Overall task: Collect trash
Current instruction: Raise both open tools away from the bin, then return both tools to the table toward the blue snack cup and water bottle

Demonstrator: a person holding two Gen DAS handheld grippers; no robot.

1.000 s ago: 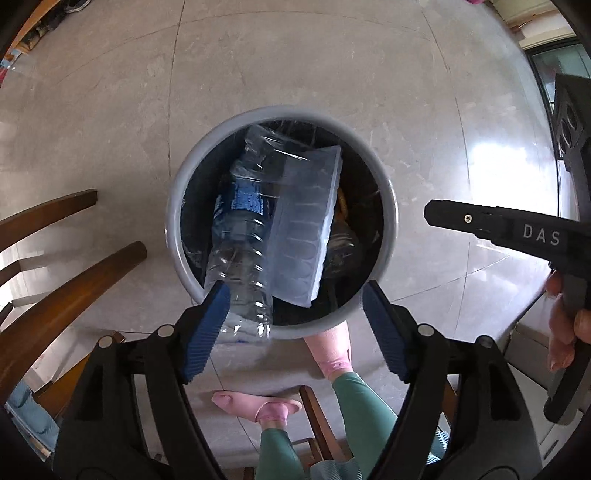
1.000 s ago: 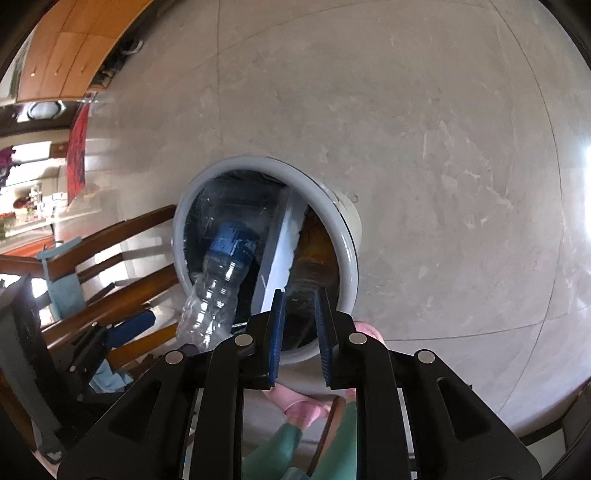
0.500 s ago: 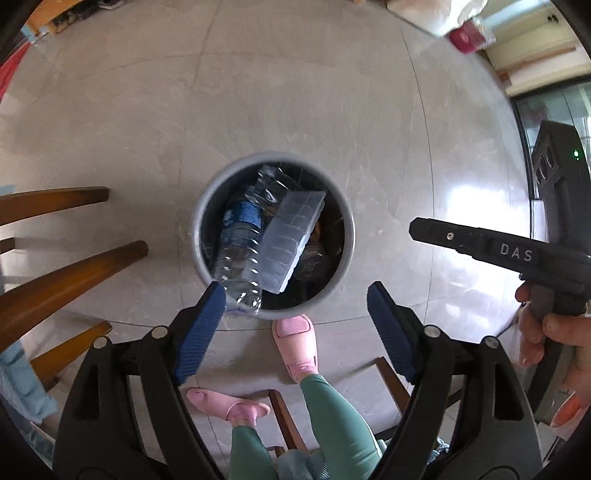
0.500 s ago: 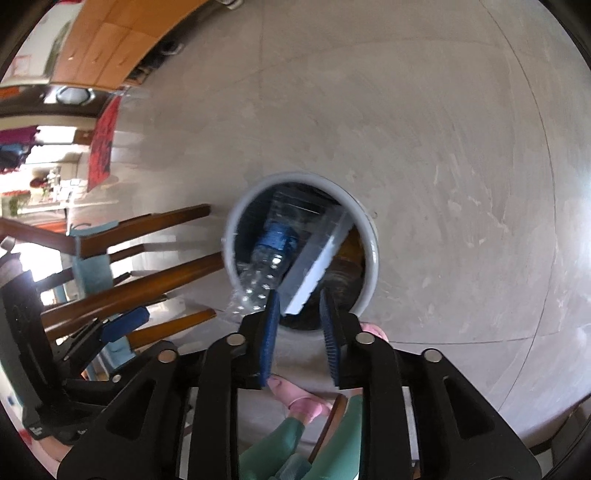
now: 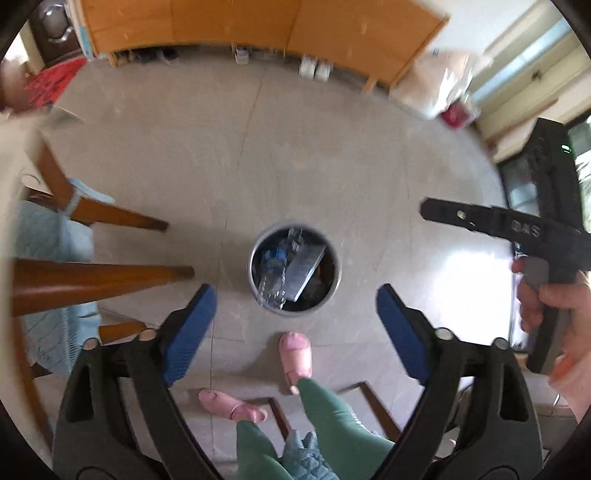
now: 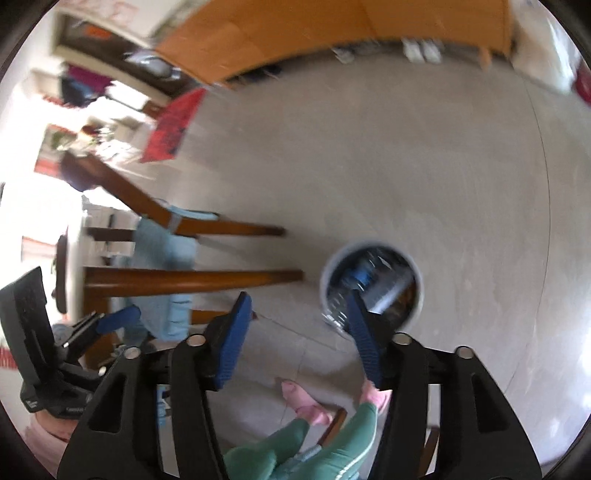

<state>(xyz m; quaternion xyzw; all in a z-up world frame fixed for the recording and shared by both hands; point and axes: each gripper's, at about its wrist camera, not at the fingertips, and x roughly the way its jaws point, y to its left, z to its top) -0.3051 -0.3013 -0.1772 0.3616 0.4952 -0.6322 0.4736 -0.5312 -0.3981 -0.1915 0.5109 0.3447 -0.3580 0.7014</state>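
A round grey trash bin (image 5: 254,284) stands on the floor far below. It holds a clear plastic bottle with a blue label (image 5: 272,267) and a clear plastic tray (image 5: 304,267). The bin also shows in the right wrist view (image 6: 420,295). My left gripper (image 5: 293,328) is open and empty, high above the bin. My right gripper (image 6: 295,332) is open and empty, also high above; it shows in the left wrist view (image 5: 480,218) at the right, held by a hand.
Wooden chair legs (image 5: 103,282) and a light blue cushion (image 5: 44,236) are at the left. The person's pink slippers (image 5: 295,354) and green trousers are just below the bin. Wooden cabinets (image 5: 258,22) line the far wall. A red mat (image 5: 48,83) lies far left.
Both grippers have risen well away from the bin, which now looks much smaller. The right gripper has opened from nearly shut. The trash stays in the bin.
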